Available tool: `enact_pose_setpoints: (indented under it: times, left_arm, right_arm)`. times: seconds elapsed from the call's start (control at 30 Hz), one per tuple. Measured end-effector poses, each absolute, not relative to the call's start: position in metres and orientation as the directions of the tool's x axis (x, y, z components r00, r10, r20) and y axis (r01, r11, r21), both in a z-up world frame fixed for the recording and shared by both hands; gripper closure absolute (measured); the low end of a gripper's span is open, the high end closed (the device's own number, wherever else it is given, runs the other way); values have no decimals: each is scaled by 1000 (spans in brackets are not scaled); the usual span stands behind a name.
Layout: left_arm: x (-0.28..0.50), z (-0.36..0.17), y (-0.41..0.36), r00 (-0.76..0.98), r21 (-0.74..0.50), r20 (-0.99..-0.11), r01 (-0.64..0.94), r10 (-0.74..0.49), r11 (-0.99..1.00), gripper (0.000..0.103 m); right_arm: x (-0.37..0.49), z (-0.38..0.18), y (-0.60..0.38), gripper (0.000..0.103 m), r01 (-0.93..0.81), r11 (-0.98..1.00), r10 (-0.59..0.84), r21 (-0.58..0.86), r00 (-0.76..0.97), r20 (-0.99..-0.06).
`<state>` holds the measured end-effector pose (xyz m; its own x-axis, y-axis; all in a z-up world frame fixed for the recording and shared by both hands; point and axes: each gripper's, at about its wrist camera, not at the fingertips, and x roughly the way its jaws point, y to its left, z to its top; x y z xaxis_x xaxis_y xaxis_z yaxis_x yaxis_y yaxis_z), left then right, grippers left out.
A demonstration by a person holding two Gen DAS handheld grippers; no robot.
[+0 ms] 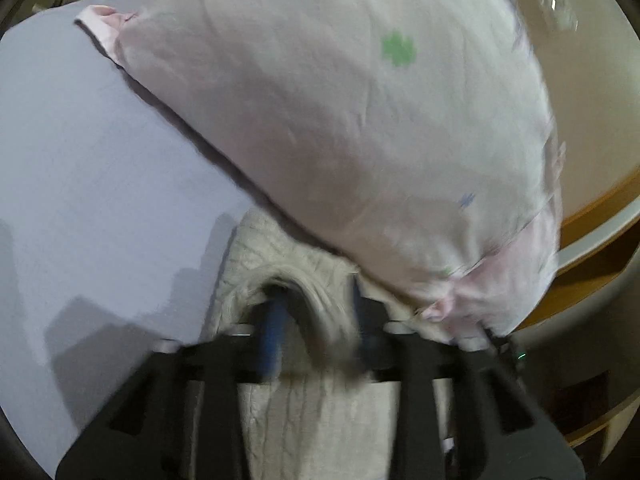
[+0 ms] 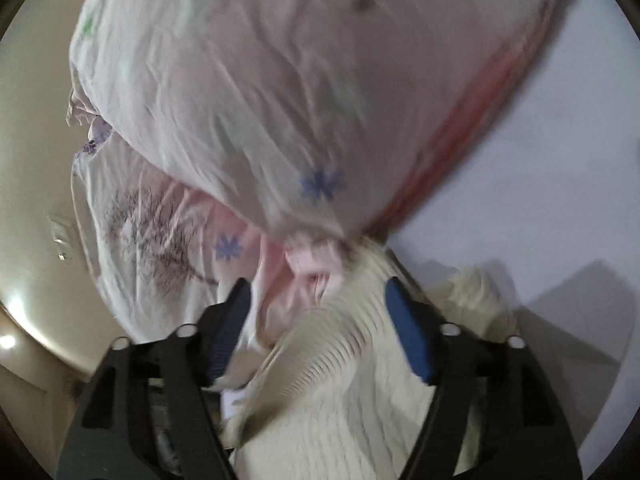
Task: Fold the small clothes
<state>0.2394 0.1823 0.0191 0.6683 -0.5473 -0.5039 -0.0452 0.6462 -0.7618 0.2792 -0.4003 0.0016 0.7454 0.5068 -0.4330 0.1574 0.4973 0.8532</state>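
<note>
So the biggest thing we've got in view is the pale lavender-white flat tabletop (image 1: 92, 160), which fills the left side of the left wrist view and the right side of the right wrist view (image 2: 520, 152).

Next down in size is the thin pale pink cotton garment with small green and blue flower prints (image 1: 340, 112). It's lifted up off the table, stretched out and hanging, and it covers most of both views (image 2: 240, 80). It has a plainer pink hem band along one edge, and in the right wrist view a red-looking stripe runs down its right edge. Everything's pretty motion-blurred, so we can't make out finer detail.

Under it there's a cream-white cable-knit ribbed sweater (image 1: 304, 408), lying bunched right at the fingers of both tools (image 2: 340, 400).

Now the tongs. Our left gripper (image 1: 316, 320) has its blue-padded fingers fairly close together with a fold of the knit sweater humped up between them; the pink hem sits just beside its right finger. It looks like a pinch on the knit, though the blur makes it hard to be sure. Our right gripper (image 2: 316, 320) stands noticeably wider, with the bunched pink hem and the ribbed edge of the sweater both sitting between its blue pads. We can't tell whether it's actually clamping either one.
</note>
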Motion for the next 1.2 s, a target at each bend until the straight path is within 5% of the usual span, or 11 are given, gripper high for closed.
enact_pose_setpoints:
  times: [0.07,0.33,0.5,0.53,0.57,0.77,1.0,1.2]
  left_arm:
    - [223,35,198,737,-742,-476,-43,-480,669,25]
    - [200,21,170,576,-570,-656,46,-488,820,28]
    - [195,6,145,516,-507,-714,86,-474,857,46]
    - [192,7,142,528,-492,-717,78,-454,867,56]
    - [192,3,142,508,-515,-721,63,-472,855,81]
    - [182,38,138,545,-710,-555,83,-629,699,87]
    - [187,120,-23,445,-753,-334,405,-831,519,87]
    - [215,64,-208,221,-692,-530,445,-819,568,86]
  right_arm:
    - [269,8,-401,26,133,526,507,840,744,-435]
    - [244,29,-394,15,55,644,501,763,723,-476]
    - [236,25,-378,14,29,643,537,765,695,-478]
    - [234,24,-375,14,24,641,544,767,691,-476]
    - [234,24,-373,14,19,639,549,769,688,-474]
    - [214,39,-385,14,-35,633,570,774,697,-435]
    - [176,61,-426,14,-52,651,498,757,782,-375]
    - [168,49,-457,14,64,671,414,739,794,-445]
